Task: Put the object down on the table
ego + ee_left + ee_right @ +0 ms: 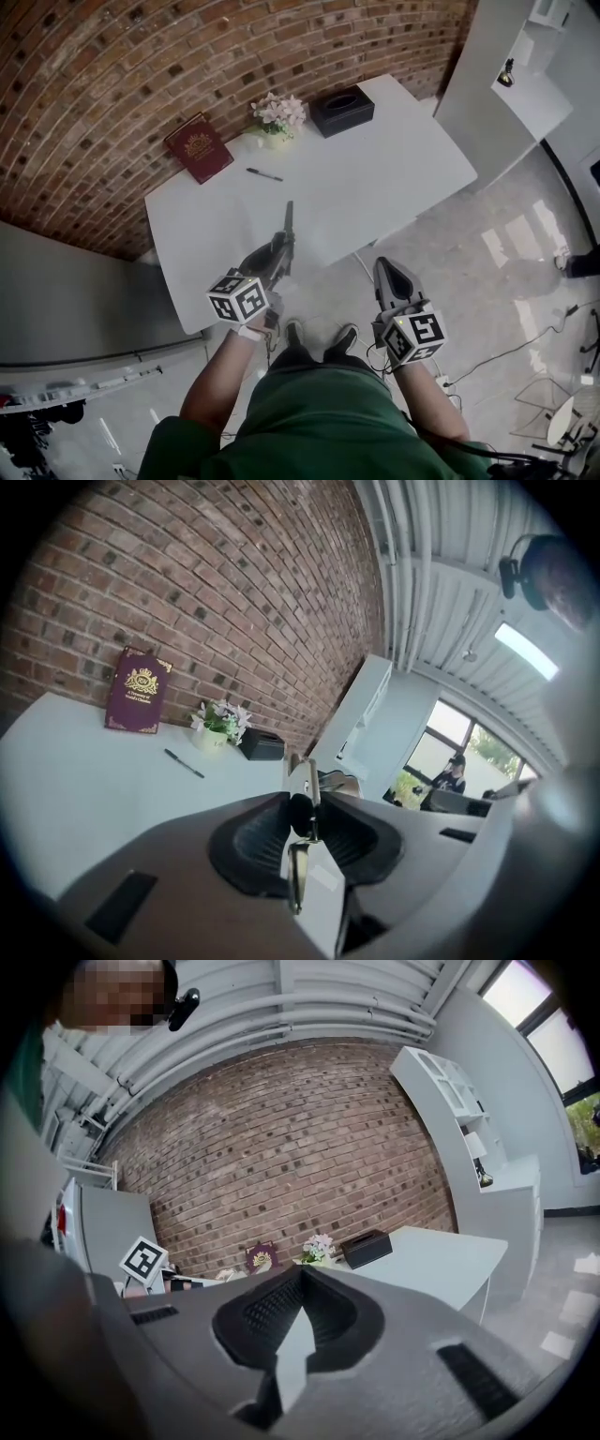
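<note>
My left gripper (279,247) is shut on a slim metal tool (288,221) that sticks out past the jaws, over the near edge of the white table (394,187). In the left gripper view the thin tool (298,869) stands edge-on between the dark pads (253,836), and its tip (304,778) points toward the table. My right gripper (386,274) hangs lower right, off the table over the floor. Its jaws meet at the tip with nothing between them (300,1275).
On the table's far side lie a maroon book (198,147), a black pen (264,174), a pot of pale flowers (278,114) and a black tissue box (342,111). A brick wall stands behind. A white shelf unit (511,89) is at the right, a grey cabinet (66,291) at the left.
</note>
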Available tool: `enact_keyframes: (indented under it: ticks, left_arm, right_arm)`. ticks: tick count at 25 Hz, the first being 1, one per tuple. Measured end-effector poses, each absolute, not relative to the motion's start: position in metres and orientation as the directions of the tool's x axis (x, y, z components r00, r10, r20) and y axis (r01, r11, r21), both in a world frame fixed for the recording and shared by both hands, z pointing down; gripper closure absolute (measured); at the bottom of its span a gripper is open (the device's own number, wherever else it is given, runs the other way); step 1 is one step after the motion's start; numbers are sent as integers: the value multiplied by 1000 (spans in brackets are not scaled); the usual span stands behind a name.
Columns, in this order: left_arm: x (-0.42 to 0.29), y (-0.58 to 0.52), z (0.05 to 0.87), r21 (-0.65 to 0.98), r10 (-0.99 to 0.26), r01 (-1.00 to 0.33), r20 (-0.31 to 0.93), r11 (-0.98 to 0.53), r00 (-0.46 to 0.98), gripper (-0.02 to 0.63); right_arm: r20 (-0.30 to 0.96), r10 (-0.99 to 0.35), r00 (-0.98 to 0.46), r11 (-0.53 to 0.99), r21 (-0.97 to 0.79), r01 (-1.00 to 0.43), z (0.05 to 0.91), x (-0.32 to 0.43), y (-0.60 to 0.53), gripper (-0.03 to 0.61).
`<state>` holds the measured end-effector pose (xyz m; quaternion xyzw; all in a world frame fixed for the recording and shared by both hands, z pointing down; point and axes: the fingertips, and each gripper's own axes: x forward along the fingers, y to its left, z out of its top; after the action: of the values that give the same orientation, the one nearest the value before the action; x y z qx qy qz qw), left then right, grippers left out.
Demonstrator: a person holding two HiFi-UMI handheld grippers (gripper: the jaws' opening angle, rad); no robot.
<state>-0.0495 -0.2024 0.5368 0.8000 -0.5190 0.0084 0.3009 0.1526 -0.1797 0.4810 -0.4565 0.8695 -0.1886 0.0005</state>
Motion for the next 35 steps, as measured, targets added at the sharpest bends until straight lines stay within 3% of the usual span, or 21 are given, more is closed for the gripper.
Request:
enact_keyframes:
  ticks: [7, 14, 22, 35]
  left_arm:
    - [-79, -214, 604, 300, -759, -917, 521, -264, 389, 531]
    - [-106, -220, 663, 86, -671, -925, 663, -371, 331, 532]
    - [-107, -220, 712, -168, -612, -796, 735, -581, 292, 532]
    - [-111, -217, 755, -287, -580, -690, 781, -664, 233, 532]
  right_arm:
    - [201, -821, -534, 469, -293, -833, 483, 145, -189, 575]
    - [248, -835, -491, 428, -268, -863, 488, 120, -199, 575]
    - [299, -834, -464, 398, -258, -881, 502, 99, -201, 575]
    - [336, -838, -431, 361, -252, -898, 514, 99, -192, 575]
